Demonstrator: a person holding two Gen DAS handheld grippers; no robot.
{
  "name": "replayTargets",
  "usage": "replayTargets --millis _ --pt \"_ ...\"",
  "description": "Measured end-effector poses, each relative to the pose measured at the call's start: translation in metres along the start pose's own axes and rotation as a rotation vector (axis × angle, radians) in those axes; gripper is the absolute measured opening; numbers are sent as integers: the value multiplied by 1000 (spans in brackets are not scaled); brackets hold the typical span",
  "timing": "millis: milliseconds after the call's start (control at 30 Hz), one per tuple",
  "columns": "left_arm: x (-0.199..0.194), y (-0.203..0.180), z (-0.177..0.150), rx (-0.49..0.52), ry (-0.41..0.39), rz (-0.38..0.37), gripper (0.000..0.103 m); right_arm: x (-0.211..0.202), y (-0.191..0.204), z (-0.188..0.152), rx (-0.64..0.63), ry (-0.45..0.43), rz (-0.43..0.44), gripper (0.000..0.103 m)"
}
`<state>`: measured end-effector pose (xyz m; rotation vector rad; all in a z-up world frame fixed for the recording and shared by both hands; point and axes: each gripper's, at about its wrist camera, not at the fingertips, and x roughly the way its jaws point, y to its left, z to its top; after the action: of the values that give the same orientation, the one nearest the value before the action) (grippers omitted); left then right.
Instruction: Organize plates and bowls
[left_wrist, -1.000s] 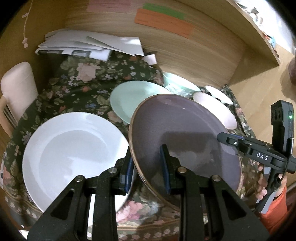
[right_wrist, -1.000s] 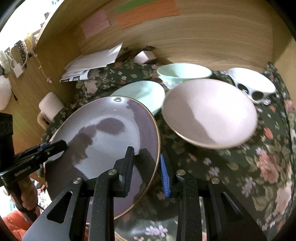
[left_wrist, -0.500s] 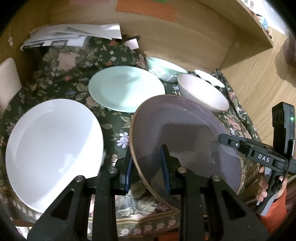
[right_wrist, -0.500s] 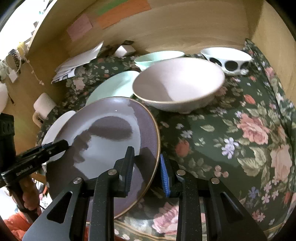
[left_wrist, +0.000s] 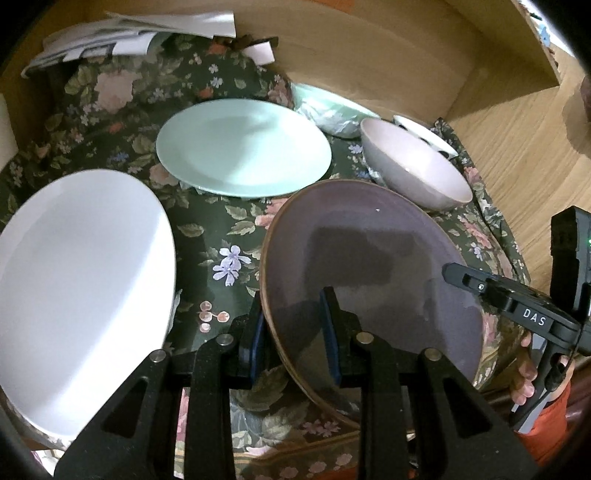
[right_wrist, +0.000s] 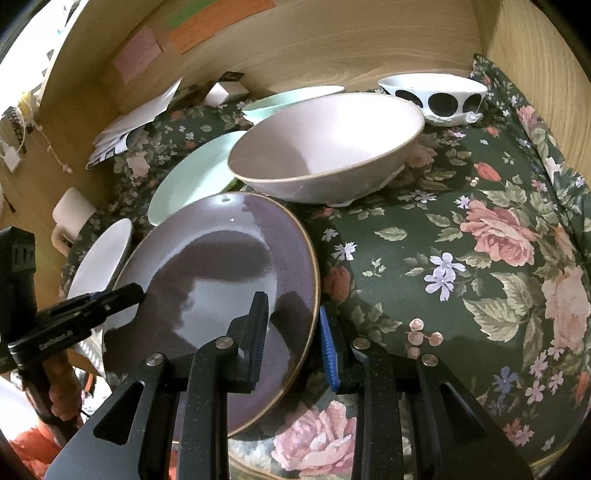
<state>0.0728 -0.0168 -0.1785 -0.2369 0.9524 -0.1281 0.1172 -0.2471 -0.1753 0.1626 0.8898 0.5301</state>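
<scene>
Purple plate (left_wrist: 369, 258) pinched beside right tool (left_wrist: 476, 282) marked "DAS"

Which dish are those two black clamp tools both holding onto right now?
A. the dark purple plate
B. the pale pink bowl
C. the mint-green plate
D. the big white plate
A: the left tool and the right tool each pinch an opposite rim of the dark purple plate, while the white plate, mint-green plate and pale pink bowl sit untouched on the floral cloth.
</scene>
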Motion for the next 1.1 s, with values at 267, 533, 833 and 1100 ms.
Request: replayTargets --millis 267,533,833,1100 --pt "3 -2 -1 32 -3 12 30 1 6 -2 -55 -15 -50 25" --pt "-13 -1 -1 86 -67 71 37 -10 14 0 -103 -47 -123 39" --pt "-57 10 2 72 -214 129 65 -35 37 9 -130 -133 -92 52" --pt "-98 25 -3 61 -328 211 87 -33 79 16 -211 -165 -17 63"
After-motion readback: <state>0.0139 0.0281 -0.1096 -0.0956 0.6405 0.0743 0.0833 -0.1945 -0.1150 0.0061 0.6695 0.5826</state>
